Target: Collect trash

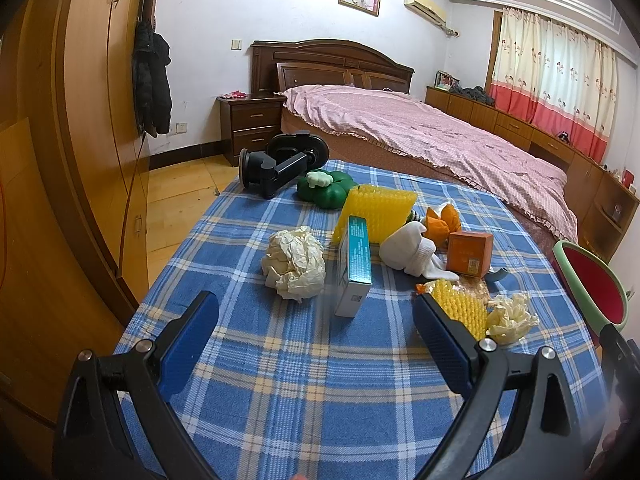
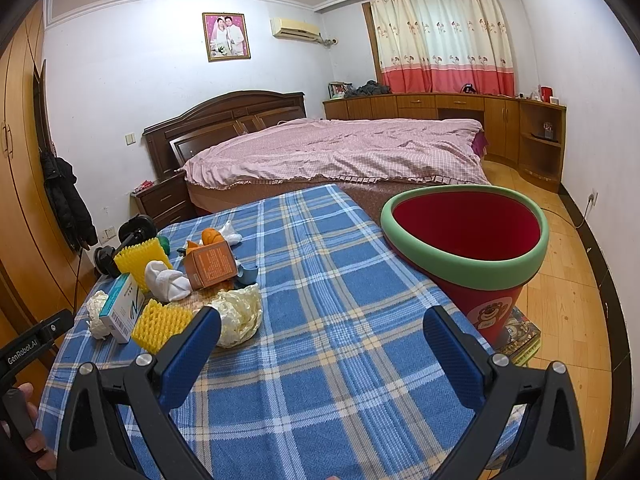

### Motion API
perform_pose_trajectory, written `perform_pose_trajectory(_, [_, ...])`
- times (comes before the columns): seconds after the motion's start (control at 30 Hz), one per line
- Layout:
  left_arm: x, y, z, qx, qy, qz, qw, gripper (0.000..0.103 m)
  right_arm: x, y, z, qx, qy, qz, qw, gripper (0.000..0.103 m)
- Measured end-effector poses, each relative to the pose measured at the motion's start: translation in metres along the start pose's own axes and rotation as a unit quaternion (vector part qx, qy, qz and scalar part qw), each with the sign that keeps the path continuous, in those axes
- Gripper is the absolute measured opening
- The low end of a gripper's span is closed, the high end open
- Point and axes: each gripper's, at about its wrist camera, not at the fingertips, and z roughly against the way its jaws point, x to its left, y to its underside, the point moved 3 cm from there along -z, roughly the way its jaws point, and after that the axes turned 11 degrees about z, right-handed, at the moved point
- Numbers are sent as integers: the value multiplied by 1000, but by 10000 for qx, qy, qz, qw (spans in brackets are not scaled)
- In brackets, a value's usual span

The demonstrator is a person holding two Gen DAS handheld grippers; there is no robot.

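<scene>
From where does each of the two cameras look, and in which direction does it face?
Left wrist: sits on the left gripper, looks across the plaid tablecloth at the clutter and the bed; both open blue fingers show.
Right wrist: sits on the right gripper, faces the bed and the red bin; its open fingers show, and a hand at lower left.
Shared: tablecloth, orange box, teal box, bin, bed.
</scene>
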Motion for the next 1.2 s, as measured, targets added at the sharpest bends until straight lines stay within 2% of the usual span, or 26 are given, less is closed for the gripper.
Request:
perform_pose_trajectory(0.83, [5,3,-3,63,-47,23,10000,97,-2,1,-4,27,-10,-23,10000,103])
perform_pose_trajectory(1.2, [17,-14,-22,250,-128,80,9996,97,2,0,-10,134,-34,10,9999,103])
